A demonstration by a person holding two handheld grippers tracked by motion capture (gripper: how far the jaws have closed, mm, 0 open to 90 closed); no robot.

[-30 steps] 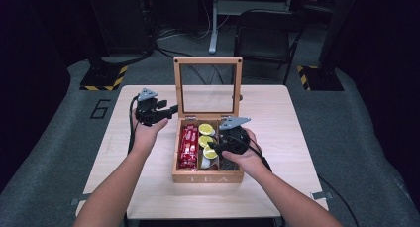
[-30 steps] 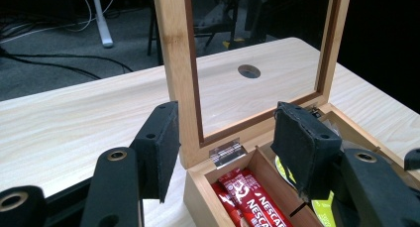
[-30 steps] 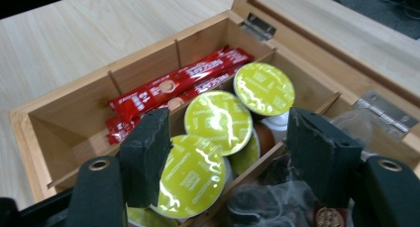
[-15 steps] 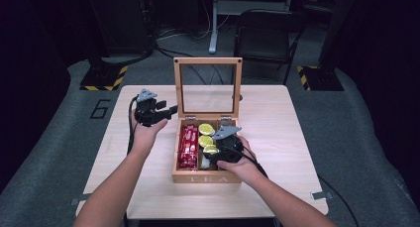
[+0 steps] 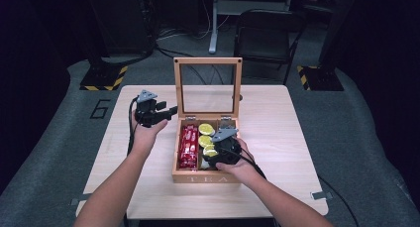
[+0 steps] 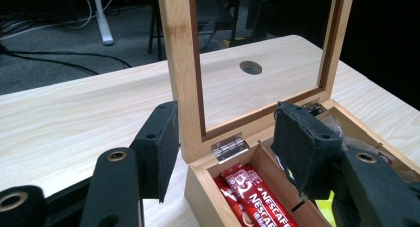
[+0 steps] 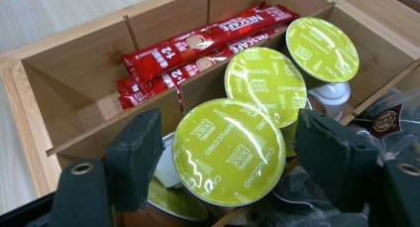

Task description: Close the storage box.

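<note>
A wooden tea box point(image 5: 203, 179) stands on the table with its glass lid point(image 5: 208, 61) upright. My left gripper point(image 5: 171, 110) point(image 6: 228, 147) is open, its jaws either side of the lid's left frame post point(image 6: 183, 88), with the right pad clear of the post. My right gripper point(image 5: 209, 156) point(image 7: 223, 162) reaches into the middle compartment. Its jaws have just been opening, and a yellow-green capsule point(image 7: 228, 150) lies between the pads without being pressed. Two more capsules point(image 7: 267, 83) point(image 7: 322, 46) lie behind it. Red Nescafé sticks point(image 5: 188, 145) point(image 7: 198, 43) fill the left compartment.
Dark wrapped packets point(image 7: 386, 120) lie in the box's right compartment. The table point(image 5: 277, 113) has a round cable hole point(image 6: 250, 67) behind the lid. A black chair point(image 5: 265, 36) and floor cables stand beyond the far edge.
My right gripper has sunk a little into the box and shifted left over the capsules. The left gripper and the lid have not moved.
</note>
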